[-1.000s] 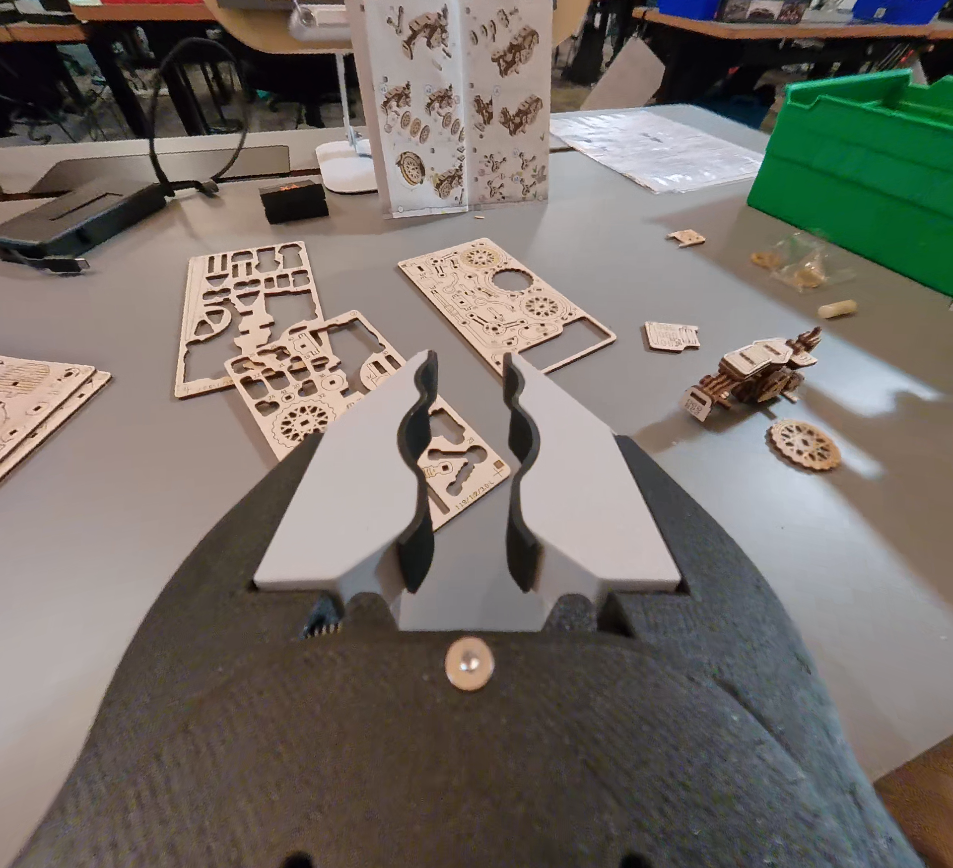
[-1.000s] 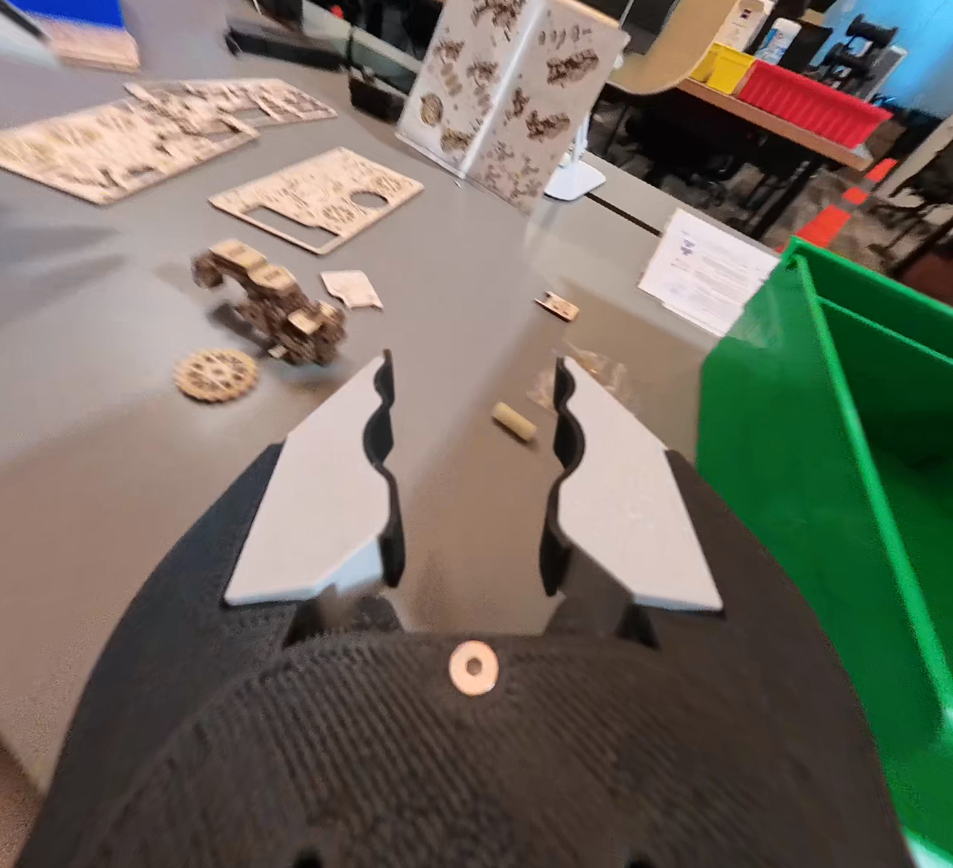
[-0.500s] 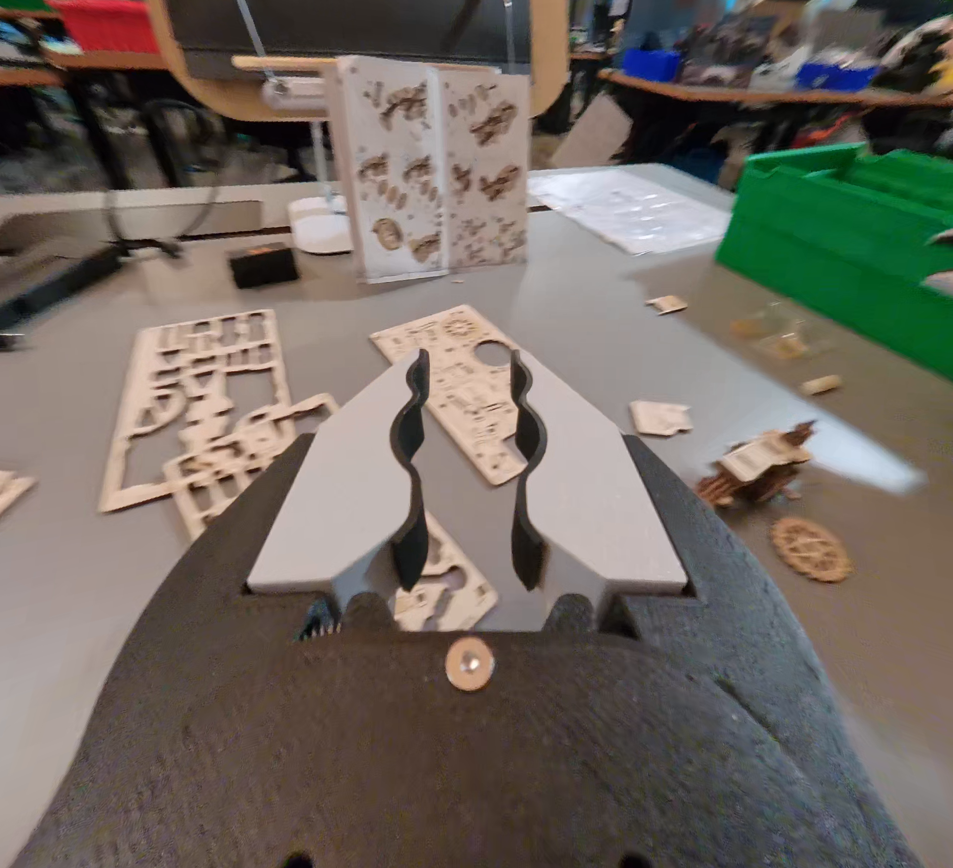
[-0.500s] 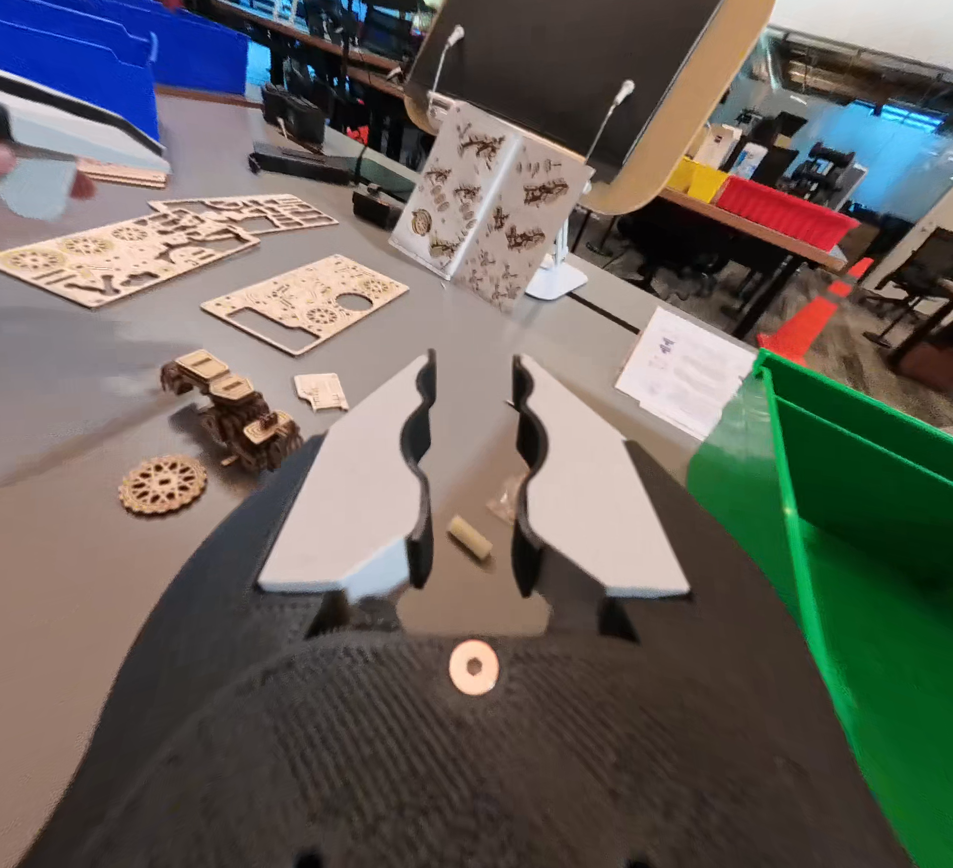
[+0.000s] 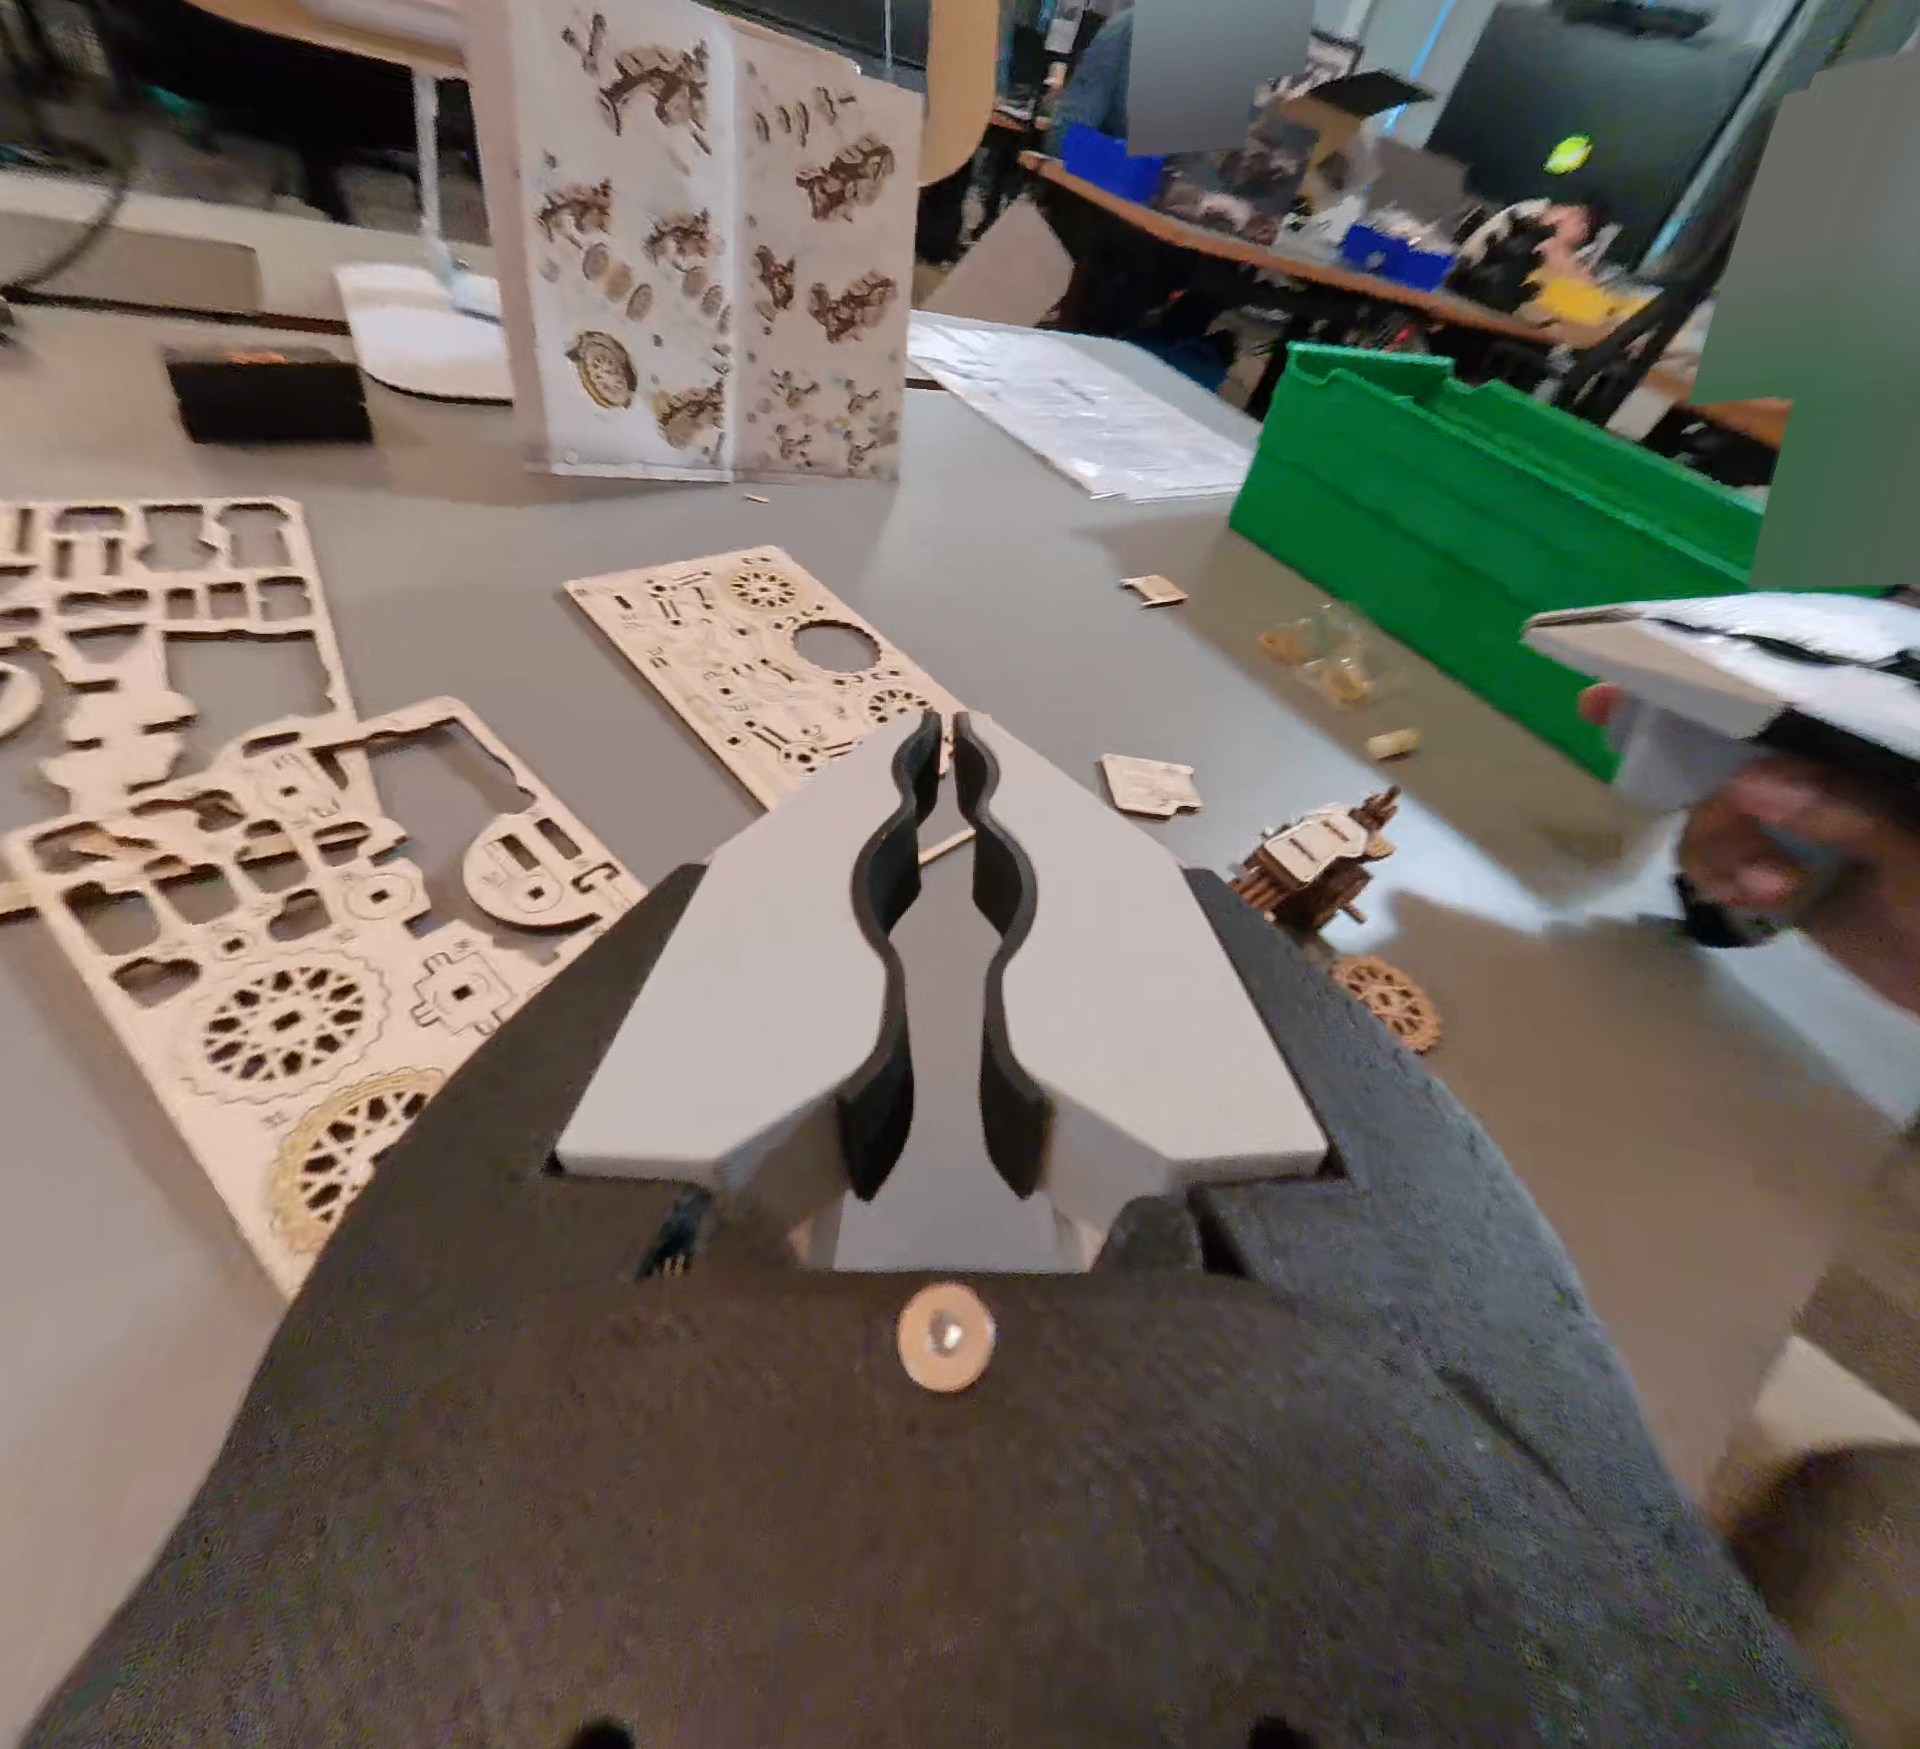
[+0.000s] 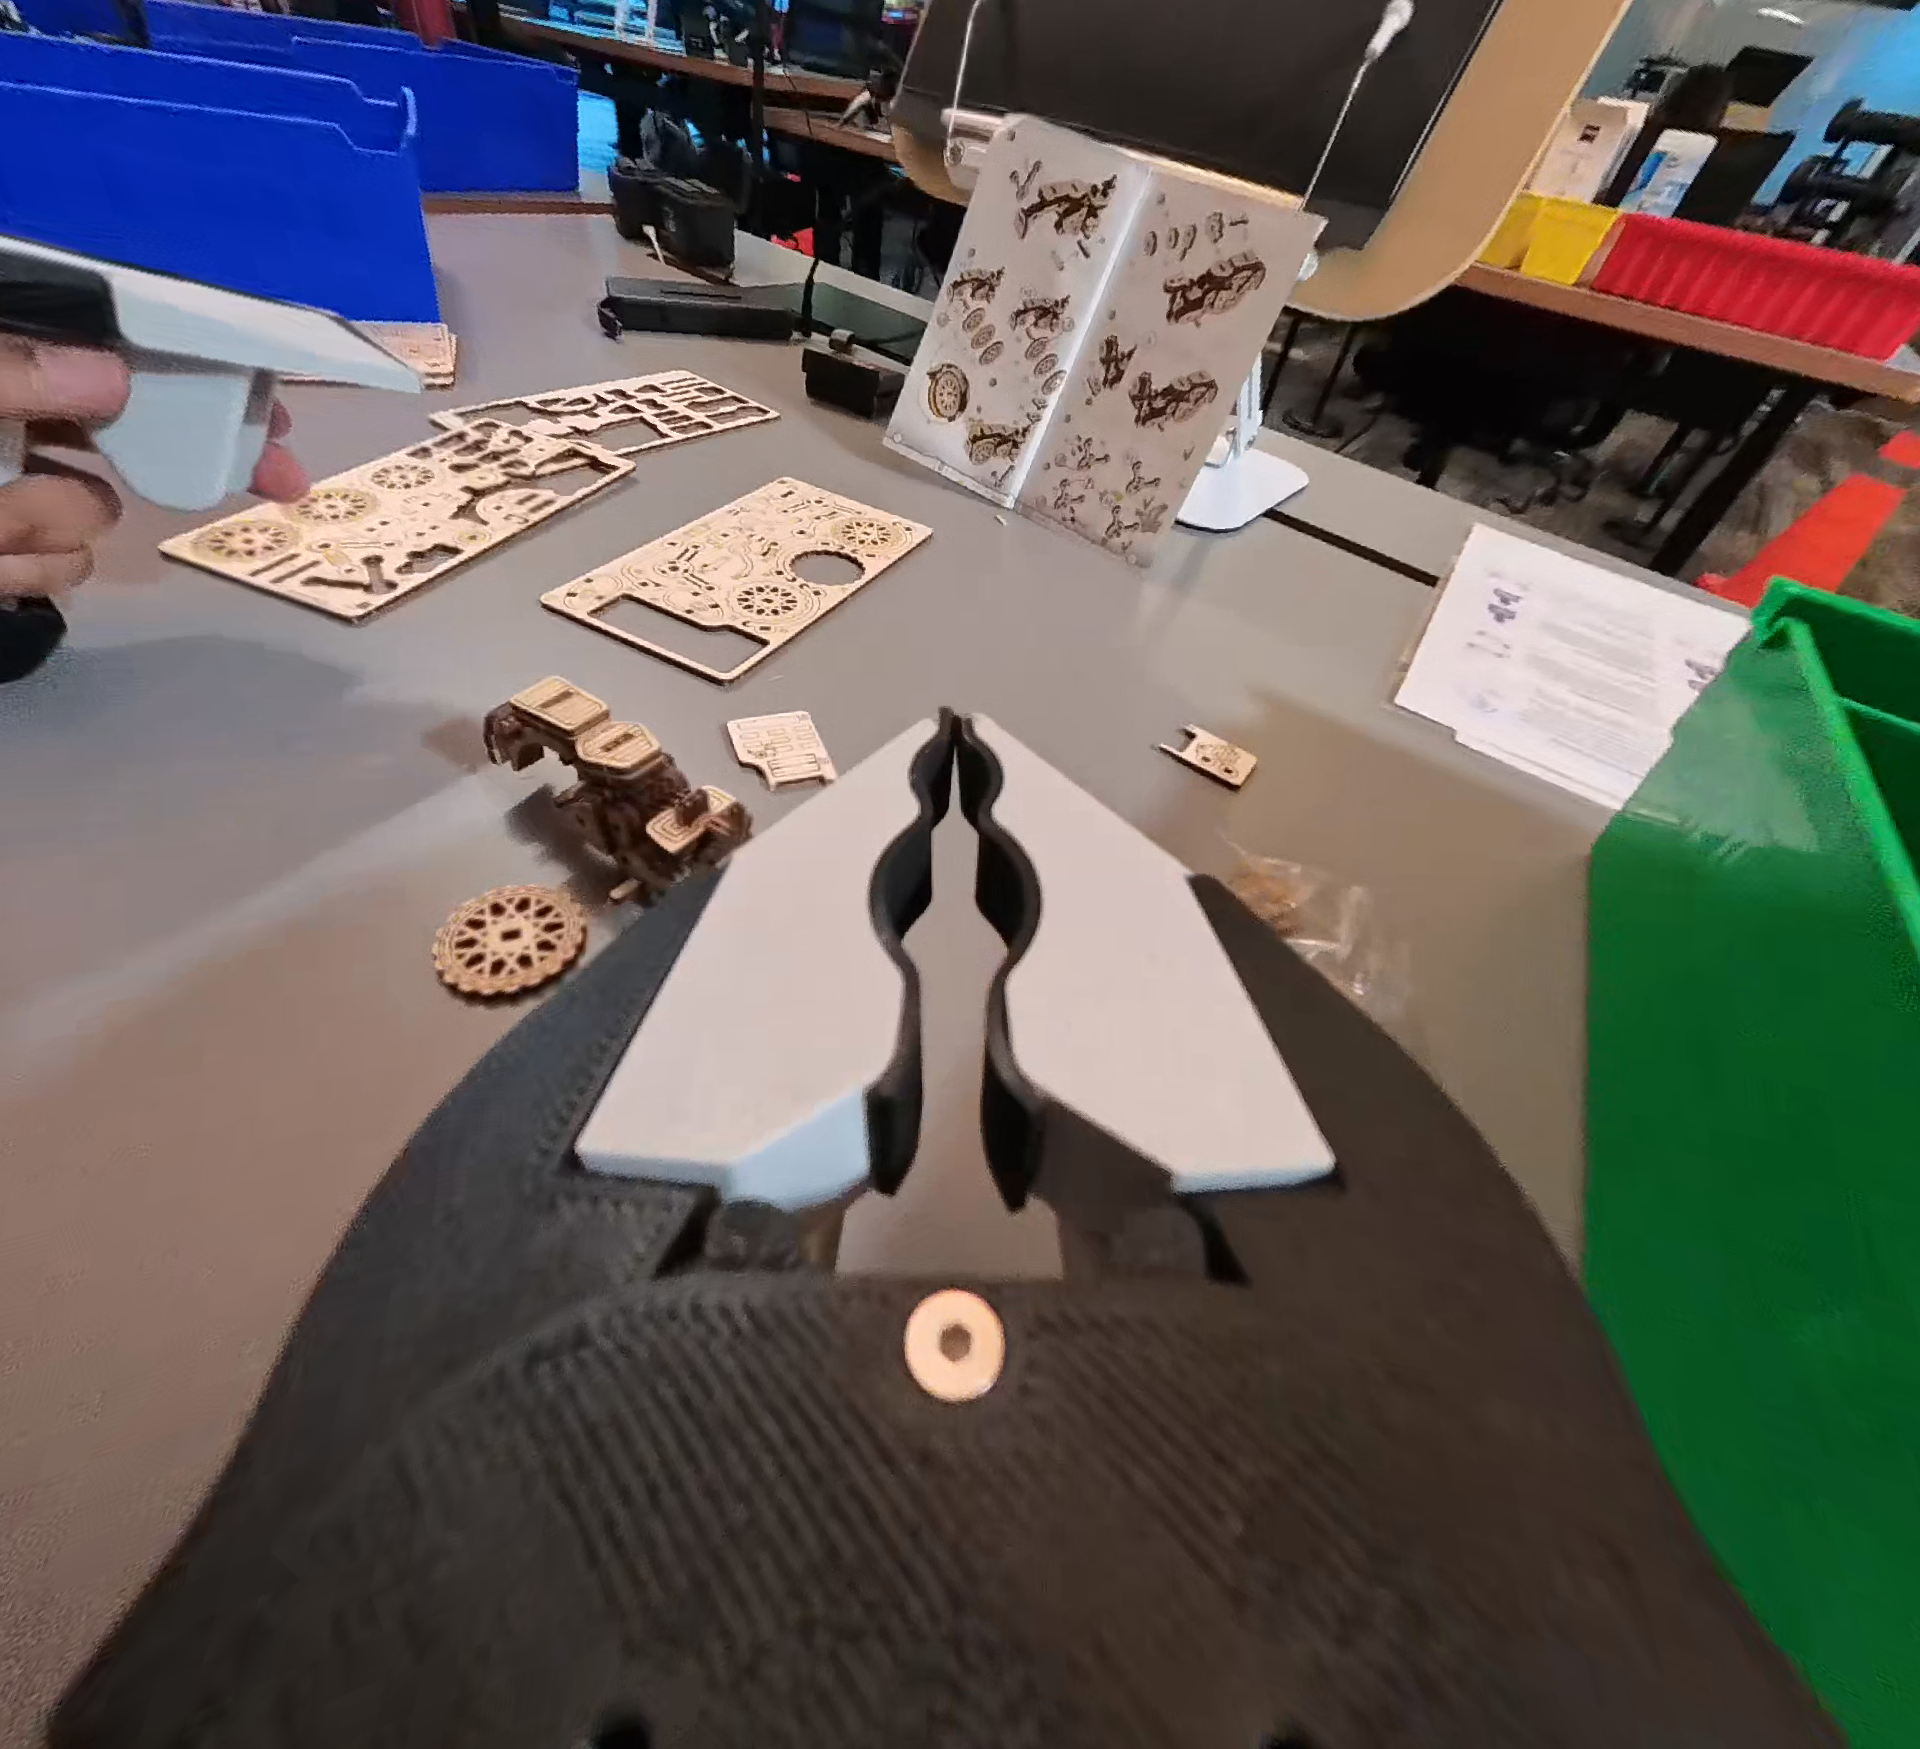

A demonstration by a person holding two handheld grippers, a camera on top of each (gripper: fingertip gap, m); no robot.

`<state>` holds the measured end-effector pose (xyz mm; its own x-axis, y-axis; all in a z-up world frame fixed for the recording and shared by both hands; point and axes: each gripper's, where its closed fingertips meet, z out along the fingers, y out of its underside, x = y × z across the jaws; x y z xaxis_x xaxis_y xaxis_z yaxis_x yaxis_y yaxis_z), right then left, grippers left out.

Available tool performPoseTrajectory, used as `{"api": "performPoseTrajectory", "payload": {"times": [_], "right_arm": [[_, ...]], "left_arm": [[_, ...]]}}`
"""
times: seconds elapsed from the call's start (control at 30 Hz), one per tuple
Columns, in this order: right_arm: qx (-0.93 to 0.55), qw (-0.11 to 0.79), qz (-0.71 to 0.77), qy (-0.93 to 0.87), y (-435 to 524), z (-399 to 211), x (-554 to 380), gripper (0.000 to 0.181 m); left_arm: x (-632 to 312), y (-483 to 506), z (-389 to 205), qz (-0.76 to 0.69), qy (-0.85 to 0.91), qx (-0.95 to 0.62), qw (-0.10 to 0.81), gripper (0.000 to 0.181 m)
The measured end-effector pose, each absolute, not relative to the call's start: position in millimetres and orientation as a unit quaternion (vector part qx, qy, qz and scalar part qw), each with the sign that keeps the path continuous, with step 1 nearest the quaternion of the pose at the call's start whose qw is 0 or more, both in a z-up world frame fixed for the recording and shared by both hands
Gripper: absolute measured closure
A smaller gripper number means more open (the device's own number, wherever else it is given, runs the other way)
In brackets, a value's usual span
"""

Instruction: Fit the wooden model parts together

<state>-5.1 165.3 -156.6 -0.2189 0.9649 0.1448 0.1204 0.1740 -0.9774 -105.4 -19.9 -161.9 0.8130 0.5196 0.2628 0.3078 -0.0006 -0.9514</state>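
Observation:
A small, partly built wooden model (image 6: 613, 795) stands on the grey table (image 6: 208, 868), with a loose wooden gear wheel (image 6: 509, 941) in front of it. Both also show in the left wrist view, the model (image 5: 1314, 858) and the wheel (image 5: 1387, 1003). Flat laser-cut part sheets lie to the left (image 5: 312, 920) and ahead (image 5: 769, 660). A small flat wooden piece (image 6: 781, 749) lies beside the model. My left gripper (image 5: 948, 723) is shut and empty above the sheets. My right gripper (image 6: 948, 720) is shut and empty, raised to the right of the model.
A folded instruction sheet (image 6: 1091, 328) stands upright at the back. A green bin (image 6: 1766, 1024) is at the right. A small plastic bag of parts (image 6: 1309, 910), a wooden peg (image 5: 1392, 743) and another small piece (image 6: 1210, 754) lie near it. Papers (image 6: 1558, 650) lie by the bin. About 12 cm separates my right fingertips from the loose wooden gear wheel (image 6: 509, 941).
Both grippers have closed from open to shut on nothing. Both have lifted and tilted up, so more of the room shows. The left view has swung right.

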Motion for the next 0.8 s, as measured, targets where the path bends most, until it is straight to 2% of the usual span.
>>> {"api": "performPoseTrajectory", "payload": {"times": [0.17, 0.3, 0.5, 0.8], "right_arm": [[-0.455, 0.379, 0.551, -0.587, 169.2, -149.6, -24.0, 0.178], [-0.461, 0.351, 0.556, -0.596, 175.1, -152.9, -37.5, 0.173], [-0.426, 0.368, 0.561, -0.607, 162.3, -132.5, -46.0, 0.168], [-0.410, 0.396, 0.517, -0.639, 148.0, -146.6, -48.7, 0.172]], "left_arm": [[-124.8, -18.0, -153.9, 0.044, -0.312, -0.676, 0.665, 0.181], [-139.5, 0.5, -141.2, 0.038, -0.291, -0.675, 0.677, 0.181], [-154.0, 30.8, -145.5, 0.013, -0.276, -0.683, 0.676, 0.181], [-149.7, 30.4, -142.2, -0.066, -0.299, -0.650, 0.695, 0.181]]}}
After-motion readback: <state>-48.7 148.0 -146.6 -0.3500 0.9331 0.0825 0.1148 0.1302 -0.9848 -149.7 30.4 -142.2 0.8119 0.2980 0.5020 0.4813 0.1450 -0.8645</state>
